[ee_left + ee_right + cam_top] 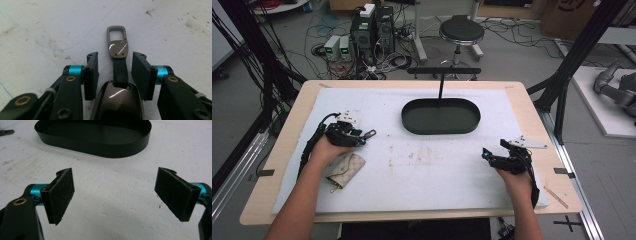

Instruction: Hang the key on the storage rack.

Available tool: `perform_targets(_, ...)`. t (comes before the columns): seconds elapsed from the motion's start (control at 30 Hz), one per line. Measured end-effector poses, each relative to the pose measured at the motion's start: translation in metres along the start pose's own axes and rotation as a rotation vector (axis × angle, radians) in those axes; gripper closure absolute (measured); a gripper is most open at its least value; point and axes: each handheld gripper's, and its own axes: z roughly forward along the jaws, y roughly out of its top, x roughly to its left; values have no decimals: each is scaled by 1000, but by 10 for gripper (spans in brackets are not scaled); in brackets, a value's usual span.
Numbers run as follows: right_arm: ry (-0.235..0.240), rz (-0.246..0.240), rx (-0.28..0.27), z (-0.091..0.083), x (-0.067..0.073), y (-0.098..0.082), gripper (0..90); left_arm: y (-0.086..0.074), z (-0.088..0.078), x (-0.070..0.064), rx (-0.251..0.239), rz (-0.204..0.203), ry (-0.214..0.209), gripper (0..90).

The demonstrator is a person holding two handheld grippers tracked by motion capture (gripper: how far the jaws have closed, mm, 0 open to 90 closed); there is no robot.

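A dark glossy key fob with a black strap and a metal clip lies on the white mat, its clip pointing away from me. My left gripper sits low over it with one pad on each side of the strap, a small gap showing on both sides, so it is open. In the high view the left gripper is at the mat's left, with the clip sticking out beyond it. My right gripper is open over bare mat and rests at the right.
A beige patterned pouch lies just under my left hand. A black oval tray sits at the middle back, also ahead of the right gripper. A black T-shaped stand rises behind it. The white mat covers a wooden table.
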Motion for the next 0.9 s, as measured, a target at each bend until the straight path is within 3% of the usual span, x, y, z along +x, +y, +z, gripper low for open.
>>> perform_targets(0.13,1,-4,0,0,0,0,166,0,0,0,-2,-5,-4,643)
perform_targets(0.2,1,-4,2,0,1,0,166,0,-1,-1,-3,-8,5,709)
perform_targets(0.33,0,-1,0,-1,0,0,166,1,0,-3,-1,13,16,794)
perform_targets(0.7,4,0,2,-1,0,-1,166,3,-5,-5,-5,37,38,846)
perform_targets(0.83,4,0,2,-1,0,-1,166,3,-11,-4,-22,26,31,857)
perform_targets(0.9,4,1,1,-1,0,-1,166,4,-19,-4,-66,27,28,859)
